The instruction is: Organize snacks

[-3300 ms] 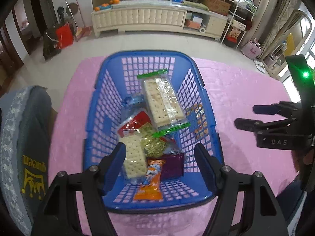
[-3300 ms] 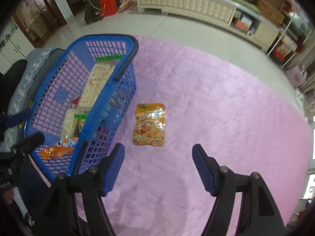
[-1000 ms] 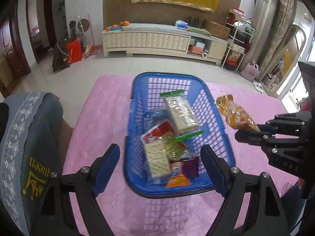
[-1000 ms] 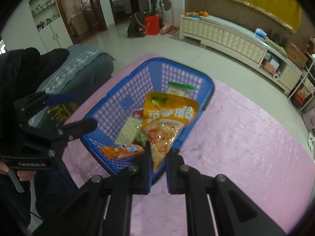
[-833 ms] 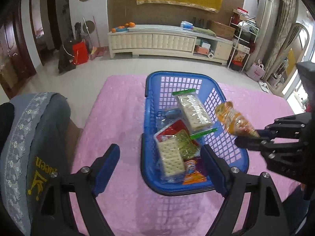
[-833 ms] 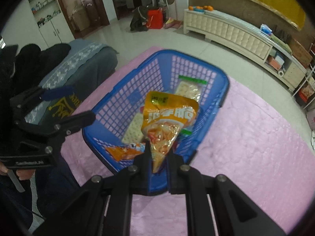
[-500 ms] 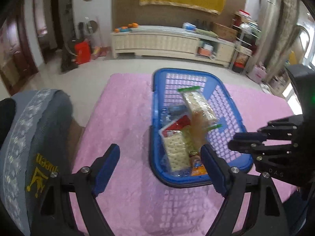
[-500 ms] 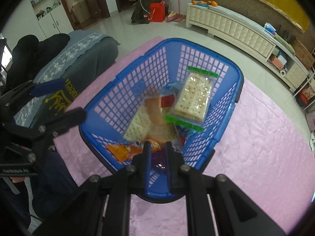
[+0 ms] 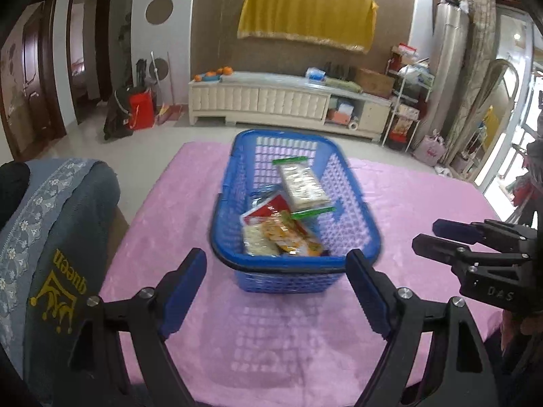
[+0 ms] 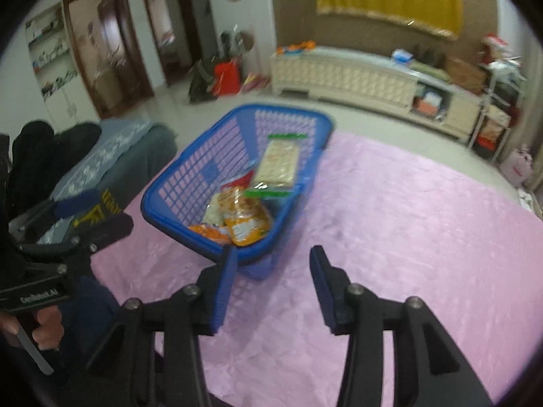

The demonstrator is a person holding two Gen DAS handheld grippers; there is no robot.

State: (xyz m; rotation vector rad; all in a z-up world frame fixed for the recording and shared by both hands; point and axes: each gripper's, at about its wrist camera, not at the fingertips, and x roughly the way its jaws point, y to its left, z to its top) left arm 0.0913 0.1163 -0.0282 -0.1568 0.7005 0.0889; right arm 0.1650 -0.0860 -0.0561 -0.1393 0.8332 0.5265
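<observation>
Left wrist view: the blue basket (image 9: 234, 200) stands on the pink tabletop (image 9: 169, 224), just ahead of the left tool (image 9: 276, 281), whose jaws stand wide apart with nothing between them. Inside lie a cracker pack (image 9: 302, 186) with green ends, a red packet (image 9: 268, 210), and the orange pouch (image 9: 288, 234) on top near the front wall. The right tool (image 9: 437, 234) sits to the right of the basket, clear of its rim. A grey chair back (image 9: 51, 237) borders the tabletop's left edge; bare cloth lies open on both sides of the basket.

Right wrist view: the right tool (image 10: 271, 261) has just been opening and is released, empty; its left finger overlaps the basket's (image 10: 190, 186) near corner. The pouch (image 10: 246, 218) rests crumpled in the basket beside another orange snack (image 10: 207, 230), below the crackers (image 10: 280, 164). The left tool (image 10: 85, 210) hovers at the left. Wide bare tabletop (image 10: 407, 220) spreads right.
</observation>
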